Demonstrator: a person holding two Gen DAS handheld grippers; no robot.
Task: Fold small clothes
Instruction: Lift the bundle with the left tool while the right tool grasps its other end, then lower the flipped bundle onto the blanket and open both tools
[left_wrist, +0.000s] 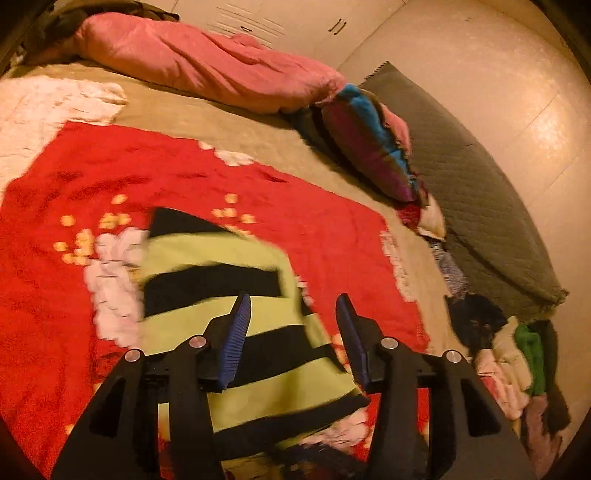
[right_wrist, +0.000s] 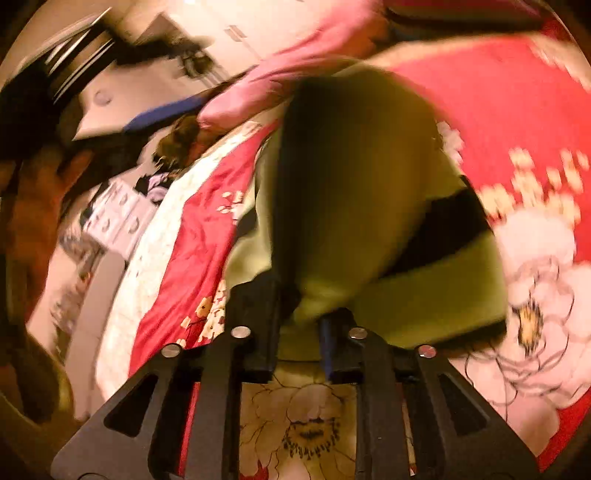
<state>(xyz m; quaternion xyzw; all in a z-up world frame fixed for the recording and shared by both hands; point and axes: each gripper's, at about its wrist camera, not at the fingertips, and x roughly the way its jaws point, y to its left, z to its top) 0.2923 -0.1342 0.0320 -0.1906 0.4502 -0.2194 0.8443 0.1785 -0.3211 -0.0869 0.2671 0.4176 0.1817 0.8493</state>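
No writing is legible; the striped top (left_wrist: 236, 295) lies under the left gripper's (left_wrist: 293, 314) parted, empty fingers (left_wrist: 240, 317), while the right gripper's (right_wrist: 306, 314) narrow fingers (right_wrist: 327, 343) hold its fabric.

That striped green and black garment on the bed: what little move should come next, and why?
Probably the left gripper, whose jaws stand open and empty above the striped garment, should come down and take the near edge. The right gripper has green cloth bunched between its fingers, though blur hides whether they press it, so the piece seems only part folded on the red floral blanket.
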